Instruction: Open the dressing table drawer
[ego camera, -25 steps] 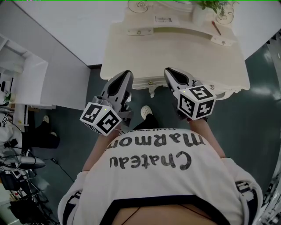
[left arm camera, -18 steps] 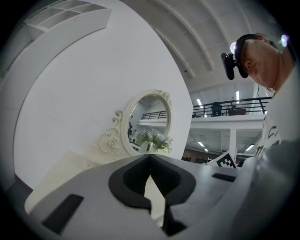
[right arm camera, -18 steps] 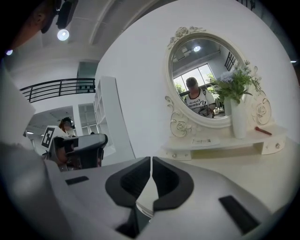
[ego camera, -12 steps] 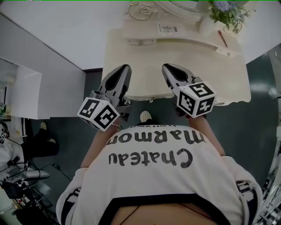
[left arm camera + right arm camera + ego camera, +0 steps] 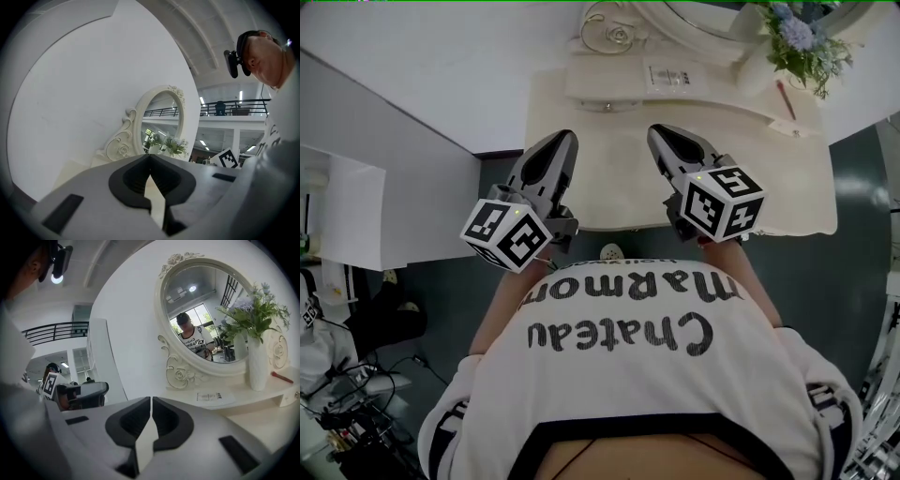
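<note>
The cream dressing table [image 5: 609, 192] stands in front of me, and its front drawer is hidden under the top's front edge in the head view. My left gripper [image 5: 562, 141] hovers over the left part of the top, shut and holding nothing. To its right, my right gripper [image 5: 662, 134] hangs over the top, also shut and empty. In the left gripper view the left gripper [image 5: 150, 159] points level toward the oval mirror [image 5: 161, 119]. The right gripper [image 5: 151, 401] faces the mirror [image 5: 206, 310] and the raised shelf.
On the raised shelf [image 5: 591, 89] lie a printed card [image 5: 675, 75] and a red pen [image 5: 786, 98], beside a white vase of flowers [image 5: 802, 42]. A white wall runs along the left. Cables and gear [image 5: 347, 403] lie on the dark floor at lower left.
Both grippers have moved forward from the table's front edge to over its top. The drawer front and its knob, seen earlier, have slipped out of sight under the top's edge.
</note>
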`<state>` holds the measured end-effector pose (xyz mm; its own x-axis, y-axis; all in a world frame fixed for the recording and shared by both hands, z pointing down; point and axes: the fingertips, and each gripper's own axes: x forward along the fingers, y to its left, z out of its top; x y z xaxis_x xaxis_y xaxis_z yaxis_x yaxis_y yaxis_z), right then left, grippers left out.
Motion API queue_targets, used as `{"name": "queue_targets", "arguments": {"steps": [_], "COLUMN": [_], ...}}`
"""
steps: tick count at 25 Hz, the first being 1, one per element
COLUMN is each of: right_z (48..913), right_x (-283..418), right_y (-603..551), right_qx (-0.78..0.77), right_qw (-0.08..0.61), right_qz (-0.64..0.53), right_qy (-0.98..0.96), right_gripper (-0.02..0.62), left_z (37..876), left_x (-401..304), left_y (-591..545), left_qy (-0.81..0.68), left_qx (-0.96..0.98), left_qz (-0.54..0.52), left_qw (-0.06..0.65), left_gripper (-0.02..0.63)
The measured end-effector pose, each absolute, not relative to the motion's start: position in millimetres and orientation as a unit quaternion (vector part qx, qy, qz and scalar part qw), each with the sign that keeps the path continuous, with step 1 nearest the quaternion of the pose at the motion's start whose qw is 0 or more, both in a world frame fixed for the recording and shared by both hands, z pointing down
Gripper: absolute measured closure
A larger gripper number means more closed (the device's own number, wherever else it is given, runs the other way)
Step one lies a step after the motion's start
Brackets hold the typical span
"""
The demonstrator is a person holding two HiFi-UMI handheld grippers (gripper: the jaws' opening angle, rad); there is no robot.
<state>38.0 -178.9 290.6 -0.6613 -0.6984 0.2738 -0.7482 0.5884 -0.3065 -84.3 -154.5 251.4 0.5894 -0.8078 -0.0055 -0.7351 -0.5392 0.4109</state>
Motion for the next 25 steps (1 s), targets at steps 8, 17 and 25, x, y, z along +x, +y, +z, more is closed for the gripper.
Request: {"name": "queue_targets", "arguments": {"steps": [8,17,25], "right_z": [315.4,360.5,401.5], "right_x": [29.5,4.1,-7.1], "right_y": [-217.0,-234.2,-237.9], "right_qx": [0.403,0.378,0.338], "right_qw": [0.05,0.099,0.168], "right_qz": [0.205,0.235,0.267], "right_qy": [-0.891,-0.89,-0.887], "right_gripper": [0.563,0.564,0.563], "left_z": [272.3,301.7,334.5], "left_x": [-100.7,-109.0,-106.3], "left_y": [-186.8,-198.0,-204.8], "left_qy": [-0.454,-0.47,-0.489], "left_qx": [0.864,0.85,0.824], "left_qz": [-0.117,-0.104,-0.11], "left_qw": [0.183,0.216,0.262], "left_gripper": [0.583,0.583,0.583]}}
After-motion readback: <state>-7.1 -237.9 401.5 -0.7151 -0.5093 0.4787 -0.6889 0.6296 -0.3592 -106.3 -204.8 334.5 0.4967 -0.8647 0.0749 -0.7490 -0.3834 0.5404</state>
